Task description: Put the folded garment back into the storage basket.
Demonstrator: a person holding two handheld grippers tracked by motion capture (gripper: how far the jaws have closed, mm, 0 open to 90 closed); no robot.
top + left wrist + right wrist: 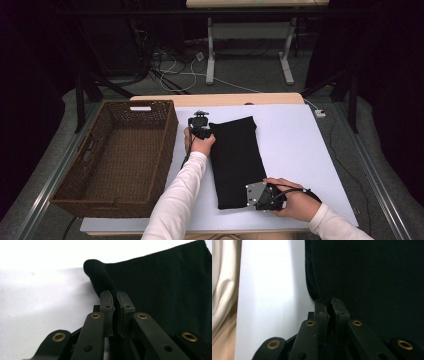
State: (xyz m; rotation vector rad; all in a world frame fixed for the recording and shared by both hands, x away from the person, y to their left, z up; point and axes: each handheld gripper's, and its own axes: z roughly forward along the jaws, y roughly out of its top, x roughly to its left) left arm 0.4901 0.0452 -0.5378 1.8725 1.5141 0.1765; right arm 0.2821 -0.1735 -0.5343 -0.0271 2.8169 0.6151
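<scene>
A: What does the table (pixel 300 145) look like?

B: A pale, matte white top, with a strip of bare wood showing along its far edge. A folded black cloth (pixel 237 160) lies near the middle, running from close to the far edge down toward the near edge. A brown wicker basket (pixel 107 197) sits at the left edge, hanging partly over it.

A: And the tongs?

B: The left tongs (pixel 200 131) are at the cloth's far left corner. In the left gripper view the left tongs (pixel 117 301) are clenched on a pinch of cloth (pixel 160 282), which bunches up into a small hump just beyond the tips. The right tongs (pixel 252 196) are at the cloth's near right corner, close to the table's near edge. In the right gripper view the right tongs (pixel 329 305) are grasping the cloth's (pixel 374 277) folded edge, with fabric between the pads.

A: The room around it?

B: Dim. Grey floor (pixel 245 75) beyond the far edge, with loose white and dark cables (pixel 175 70) trailing across it. The white legs of another table (pixel 250 2) stand farther back. Dark curtains close in on both sides, and metal rails run along the floor left and right.

A: The person?

B: Two white sleeves come in from the near edge.
</scene>
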